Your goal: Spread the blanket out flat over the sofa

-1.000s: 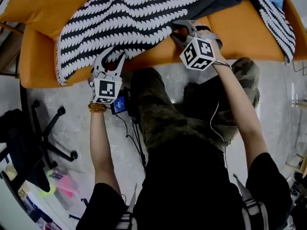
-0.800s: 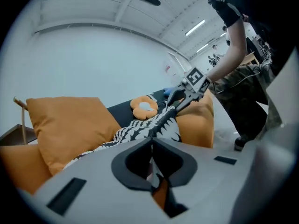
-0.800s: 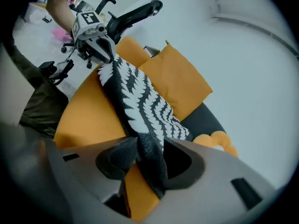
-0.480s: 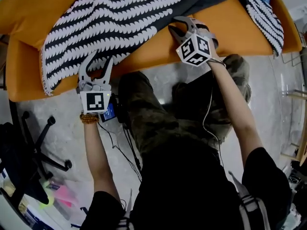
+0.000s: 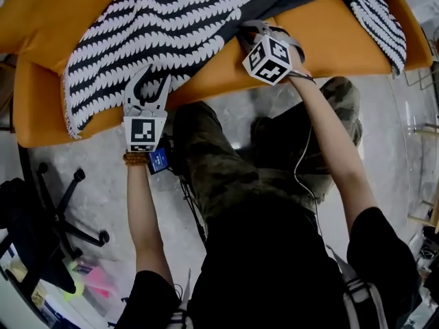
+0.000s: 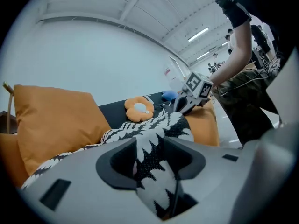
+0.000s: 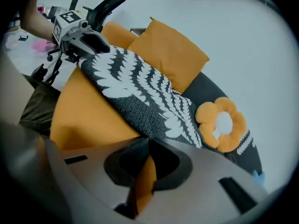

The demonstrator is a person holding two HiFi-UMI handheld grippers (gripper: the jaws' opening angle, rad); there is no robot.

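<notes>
Our left hand-held gripper [image 5: 154, 77] sits at the front edge of the sofa [image 5: 336, 40] with its jaws spread. They have just been opening, and a fold of the blanket [image 5: 171, 19] stands between them, not yet pinched. If we pull now, that side would slide out and the cloth would go askew. The blanket lies bunched across the orange seat, its near hem running between our two hands. Our right hand-held gripper [image 5: 245, 33] has just been closing and is pressed together on the hem's thin dark edge, right at the tips. We judge that hold shallow: a hard tug could strip it free, or drag the flower cushion [image 7: 220, 123] that lies by the cloth farther back.
</notes>
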